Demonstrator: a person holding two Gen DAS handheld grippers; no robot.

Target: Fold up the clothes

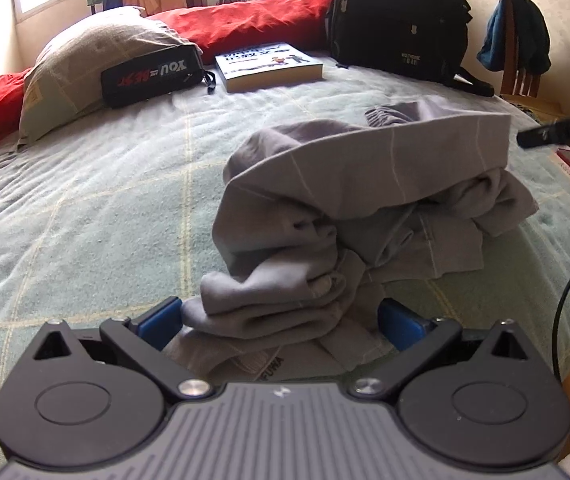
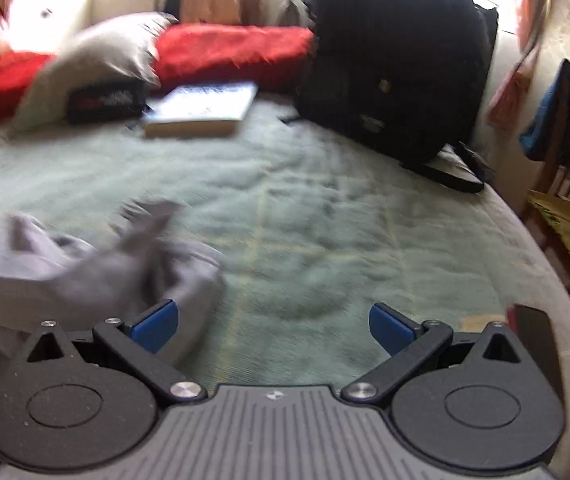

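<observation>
- Left wrist view: the left gripper (image 1: 281,316) is spread wide, grasping nothing, its blue pads (image 1: 163,314) on either side of the near end of the grey garment (image 1: 349,216). The garment lies crumpled in a heap toward the near edge of the bed (image 1: 85,200), a stiff band arching over the top. At the far edge stand a pillow (image 1: 93,64), a pouch (image 1: 149,80), a book (image 1: 269,66) and a backpack (image 1: 399,16), all well apart from the heap.
- Right wrist view, blurred: the right gripper (image 2: 273,326) is also released and empty, over bare blanket, with the garment (image 2: 85,268) at its left, just beside the left pad (image 2: 155,324).
- Risk: closing the left jaws here would likely pinch several bunched layers at once, so the heap would lift as a lump instead of opening flat.
- Risk: the right gripper looks to be in fast motion; a hasty grab could miss the hem or snag the blanket.
</observation>
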